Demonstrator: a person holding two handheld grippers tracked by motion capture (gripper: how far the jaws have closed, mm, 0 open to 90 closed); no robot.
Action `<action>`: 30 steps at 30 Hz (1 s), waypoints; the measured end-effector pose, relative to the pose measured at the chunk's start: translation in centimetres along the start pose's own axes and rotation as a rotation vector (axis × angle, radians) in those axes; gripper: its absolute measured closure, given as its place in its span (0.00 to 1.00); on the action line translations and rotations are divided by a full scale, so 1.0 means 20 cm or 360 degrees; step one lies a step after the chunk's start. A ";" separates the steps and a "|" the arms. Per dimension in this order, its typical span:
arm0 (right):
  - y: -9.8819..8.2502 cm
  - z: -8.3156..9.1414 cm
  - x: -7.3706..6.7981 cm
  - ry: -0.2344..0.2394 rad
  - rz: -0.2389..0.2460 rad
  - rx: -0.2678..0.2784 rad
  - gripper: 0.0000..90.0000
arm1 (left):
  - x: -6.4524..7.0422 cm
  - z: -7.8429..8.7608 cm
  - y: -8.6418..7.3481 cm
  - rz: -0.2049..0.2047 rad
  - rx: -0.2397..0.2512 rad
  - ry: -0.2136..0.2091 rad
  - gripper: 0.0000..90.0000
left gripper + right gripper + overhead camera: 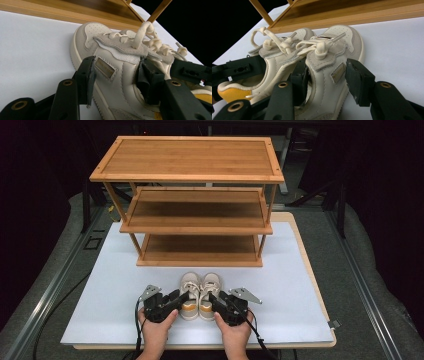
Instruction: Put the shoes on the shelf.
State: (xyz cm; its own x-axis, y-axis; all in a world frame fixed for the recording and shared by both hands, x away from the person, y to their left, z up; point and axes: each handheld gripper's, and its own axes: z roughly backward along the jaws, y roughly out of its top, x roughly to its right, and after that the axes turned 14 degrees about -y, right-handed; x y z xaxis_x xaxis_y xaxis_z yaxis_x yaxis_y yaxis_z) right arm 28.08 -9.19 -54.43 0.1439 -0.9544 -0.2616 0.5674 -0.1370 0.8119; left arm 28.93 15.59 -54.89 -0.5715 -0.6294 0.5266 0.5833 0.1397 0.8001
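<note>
A pair of small cream shoes with yellow heels stands side by side on the white mat, toes toward the rack. My left gripper [183, 296] [117, 75] spans the left shoe [189, 282] [110, 52] across its middle, one pad on the outer side by the gold label, the other at the inner side. My right gripper [214, 298] [325, 77] holds the right shoe [210, 282] [342, 40] the same way, with its pads against both sides. Both shoes rest on the mat. A hand holds each gripper from the near edge.
A three-tier bamboo shoe rack [192, 200] stands just beyond the shoes, its bottom shelf [200, 245] low and facing me. The white mat [100, 290] lies on a wooden board. Metal rails run along both sides of the table.
</note>
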 end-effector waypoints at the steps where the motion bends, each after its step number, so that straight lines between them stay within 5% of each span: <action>1: 0.00 0.00 0.00 -0.0006 0.0000 0.0003 0.60 | 0.00 0.00 0.00 -0.0001 -0.0001 -0.0002 0.58; 10: 0.00 0.00 0.00 -0.0014 -0.0001 -0.0024 0.63 | 0.01 0.00 0.00 -0.0031 -0.0023 0.0015 0.60; 14: 0.01 0.00 -0.01 -0.0027 0.0004 -0.0020 0.63 | 0.01 -0.01 0.03 -0.0064 -0.0108 0.0040 0.60; 30: 0.01 0.00 -0.01 -0.0035 0.0035 -0.0019 0.64 | 0.01 -0.01 0.03 -0.0057 -0.0111 0.0049 0.63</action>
State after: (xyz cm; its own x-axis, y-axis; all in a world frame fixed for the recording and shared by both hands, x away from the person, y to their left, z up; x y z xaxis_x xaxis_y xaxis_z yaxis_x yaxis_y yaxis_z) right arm 28.16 -9.02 -54.24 0.1387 -0.9628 -0.2319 0.5739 -0.1127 0.8111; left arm 29.35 15.38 -54.30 -0.5754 -0.6563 0.4881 0.6021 0.0639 0.7958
